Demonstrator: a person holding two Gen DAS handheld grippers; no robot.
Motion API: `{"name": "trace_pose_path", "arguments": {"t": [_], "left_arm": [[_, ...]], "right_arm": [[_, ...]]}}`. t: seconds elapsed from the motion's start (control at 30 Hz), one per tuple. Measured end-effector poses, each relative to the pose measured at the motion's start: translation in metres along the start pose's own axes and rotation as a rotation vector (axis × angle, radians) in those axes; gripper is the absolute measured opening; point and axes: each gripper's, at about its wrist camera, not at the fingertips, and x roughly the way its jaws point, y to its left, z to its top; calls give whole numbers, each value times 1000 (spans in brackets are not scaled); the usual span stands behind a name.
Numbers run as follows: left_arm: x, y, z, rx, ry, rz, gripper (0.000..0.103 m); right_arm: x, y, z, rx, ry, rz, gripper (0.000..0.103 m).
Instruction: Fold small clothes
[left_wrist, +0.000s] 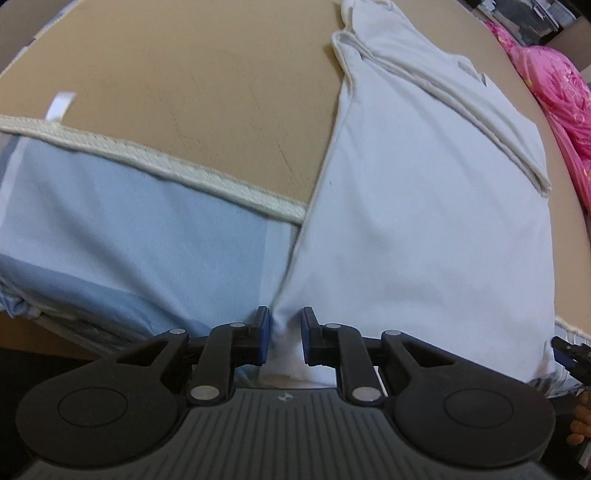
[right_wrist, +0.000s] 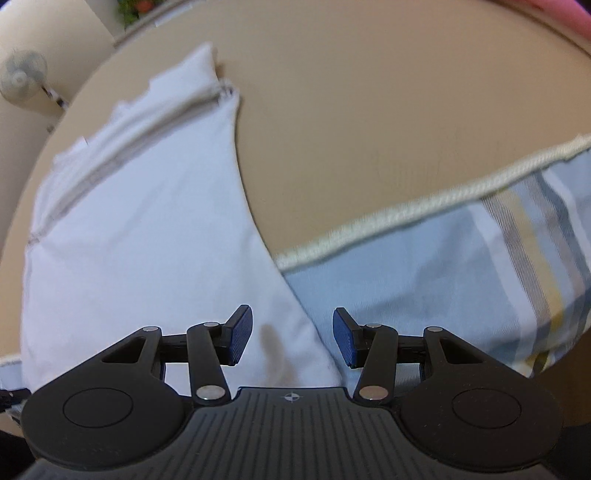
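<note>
Shirt (left_wrist: 424, 206): lying at the table's (left_wrist: 207, 96) near edge.
Left gripper (left_wrist: 284, 341): I'm pinching its hem.
Right gripper (right_wrist: 292, 341): I'm holding it released over the hem.

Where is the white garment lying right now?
The white garment lies on the tan table, its near end overlapping the blue plaid cloth; pink fabric sits beyond its far side.
</note>
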Motion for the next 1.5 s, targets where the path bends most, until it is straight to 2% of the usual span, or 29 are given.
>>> {"name": "trace_pose_path", "arguments": {"t": [0.1, 0.2, 0.33, 0.37, 0.7, 0.8, 1.03, 1.17, 1.23, 1.33, 1.43, 1.5], "left_arm": [[5, -1, 0, 18, -4, 20, 18], [6, -1, -2, 28, -5, 23, 18], [7, -5, -4, 53, -6, 39, 18], [7, -5, -4, 56, -5, 41, 18], [10, -7, -4, 62, -10, 56, 18], [11, -10, -6, 75, -14, 61, 15], [10, -13, -8, 95, -30, 74, 7], [3, -22, -10, 145, -76, 88, 6], [-12, -27, -8, 171, -138, 80, 6], [-55, -34, -9, 225, -266, 26, 6], [-97, -34, -15, 263, -356, -30, 6], [-127, -33, -23, 290, -413, -54, 6]], "right_arm": [[7, -2, -14, -21, 41, -35, 50], [10, 0, -13, -37, 52, -45, 49], [6, 3, -17, -60, 61, -32, 24], [6, 3, -17, -62, 66, -22, 21], [6, 3, -18, -70, 85, 8, 19], [9, 4, -15, -71, 86, 7, 10], [5, 1, -17, -73, 72, 15, 6], [-8, -3, -13, -61, 12, 55, 5], [-28, -5, -6, -56, -81, 138, 5], [-60, -9, 7, -39, -192, 247, 5], [-98, -15, 14, -12, -276, 343, 4], [-123, -16, 12, -19, -317, 378, 4]]}}
